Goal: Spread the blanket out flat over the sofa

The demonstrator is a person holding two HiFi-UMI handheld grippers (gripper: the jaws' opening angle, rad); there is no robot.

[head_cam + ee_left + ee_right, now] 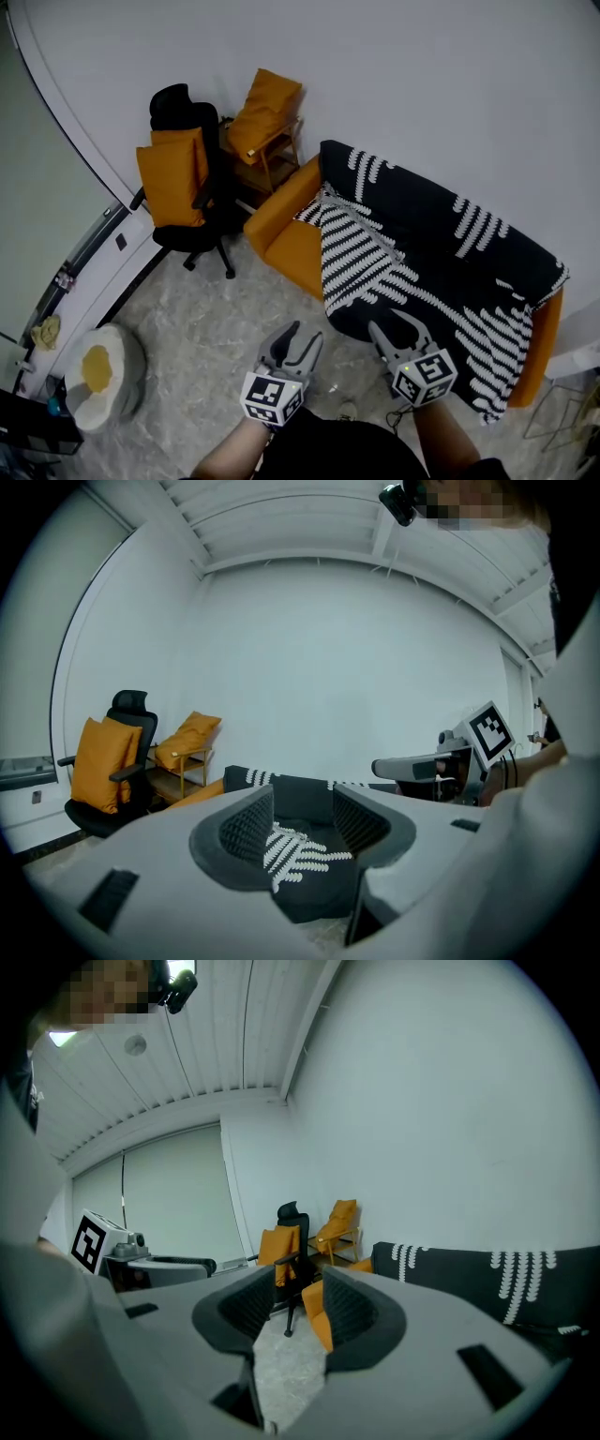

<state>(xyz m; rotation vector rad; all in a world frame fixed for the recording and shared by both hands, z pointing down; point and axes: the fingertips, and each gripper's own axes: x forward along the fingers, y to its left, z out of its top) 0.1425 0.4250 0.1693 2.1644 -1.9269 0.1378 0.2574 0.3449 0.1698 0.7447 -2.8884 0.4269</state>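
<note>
Blanket (pixel 441 253), black with white zigzag stripes, is draped across the orange sofa (pixel 291 246), slightly rumpled. The left tool (pixel 305 331) and right tool (pixel 391 324) are held spread, empty.

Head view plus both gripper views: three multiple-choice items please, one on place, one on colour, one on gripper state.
1. Where does the black-and-white patterned blanket lie?
A. heaped on the floor
B. draped over the orange sofa
C. hung on the wall

2. What colour is the cushion on the black office chair?
A. orange
B. green
C. white

3. How do the jaws of the left gripper and the right gripper stand?
A. both shut on the blanket
B. left shut, right apart
C. both apart, gripping nothing

Answers:
1 B: the blanket covers the sofa's back and seat, with only the arm and front showing orange.
2 A: the cushion matches the sofa's orange.
3 C: each gripper view shows its pads apart with nothing pressed between them.
</note>
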